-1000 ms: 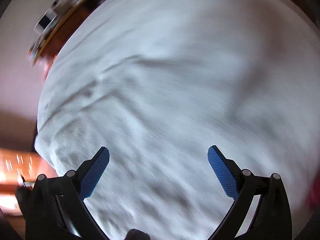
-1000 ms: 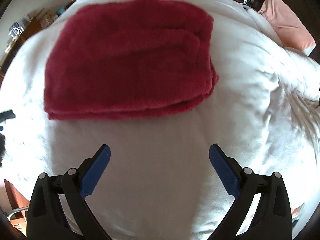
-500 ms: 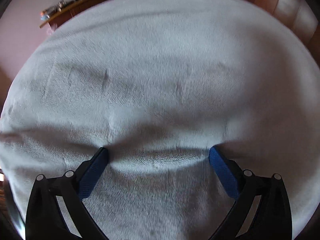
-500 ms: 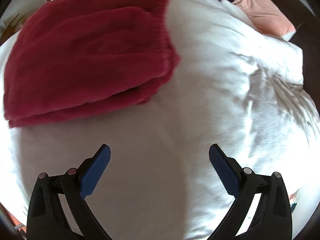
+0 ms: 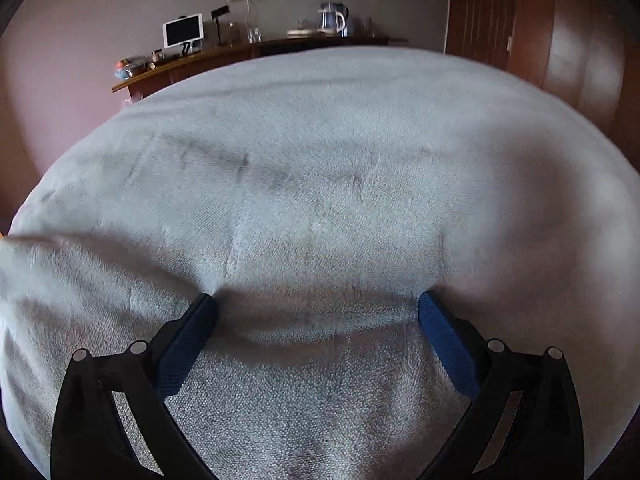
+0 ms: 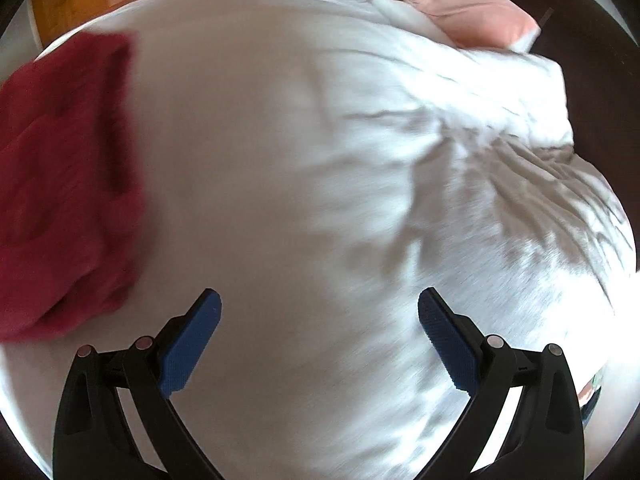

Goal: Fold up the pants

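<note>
Left wrist view low, close on bed cover (image 5: 320,184), facing far wall; right wrist view higher, facing pillow (image 6: 468,8), sharing bed

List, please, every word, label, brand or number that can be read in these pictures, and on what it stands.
None can be read.
Tablet screen on the sideboard: blank white, no text.
Kettle: any label too small to read.
Red pants and white bed cover: blurred, no print visible.

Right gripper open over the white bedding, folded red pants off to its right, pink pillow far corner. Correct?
Not quite. In the right wrist view the red pants lie to the left of the right gripper, not the right. The rest holds: gripper open over white bedding, pink pillow in the far corner.
</note>
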A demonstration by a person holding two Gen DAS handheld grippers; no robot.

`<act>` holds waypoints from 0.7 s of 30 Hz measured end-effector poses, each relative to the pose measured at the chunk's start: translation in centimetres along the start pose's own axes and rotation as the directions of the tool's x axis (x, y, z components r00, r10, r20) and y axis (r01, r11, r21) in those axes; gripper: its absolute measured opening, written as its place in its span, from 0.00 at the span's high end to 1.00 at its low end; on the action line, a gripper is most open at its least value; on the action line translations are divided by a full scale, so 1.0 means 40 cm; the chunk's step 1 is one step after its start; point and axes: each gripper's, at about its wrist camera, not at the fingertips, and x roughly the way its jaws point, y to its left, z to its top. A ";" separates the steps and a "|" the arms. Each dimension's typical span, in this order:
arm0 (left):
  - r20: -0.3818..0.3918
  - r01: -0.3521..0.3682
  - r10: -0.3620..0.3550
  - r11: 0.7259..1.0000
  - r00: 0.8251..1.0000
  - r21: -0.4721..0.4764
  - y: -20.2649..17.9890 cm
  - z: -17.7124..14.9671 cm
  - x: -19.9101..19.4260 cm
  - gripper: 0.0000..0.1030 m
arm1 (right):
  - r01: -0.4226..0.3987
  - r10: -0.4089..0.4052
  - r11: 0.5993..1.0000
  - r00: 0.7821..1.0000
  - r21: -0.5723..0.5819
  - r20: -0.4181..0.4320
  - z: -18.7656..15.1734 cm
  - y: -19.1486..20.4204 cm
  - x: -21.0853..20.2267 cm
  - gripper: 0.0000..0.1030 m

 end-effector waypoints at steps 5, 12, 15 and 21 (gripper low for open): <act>-0.010 0.026 -0.026 1.000 1.000 -0.016 0.003 0.017 0.011 0.05 | 0.020 -0.023 0.998 0.999 0.057 0.046 0.099 -0.113 0.069 0.03; -0.010 0.022 -0.022 1.000 1.000 -0.011 -0.012 0.016 0.010 0.05 | 0.072 -0.087 0.990 0.989 0.120 0.117 0.283 -0.259 0.184 0.03; -0.010 0.023 -0.023 1.000 1.000 -0.012 -0.013 0.015 0.009 0.05 | 0.112 -0.126 0.984 0.987 0.137 0.103 0.338 -0.317 0.259 0.03; -0.010 0.022 -0.023 1.000 1.000 -0.012 -0.010 0.017 0.011 0.05 | -0.037 0.032 0.970 0.999 0.241 0.025 0.347 -0.393 0.383 0.03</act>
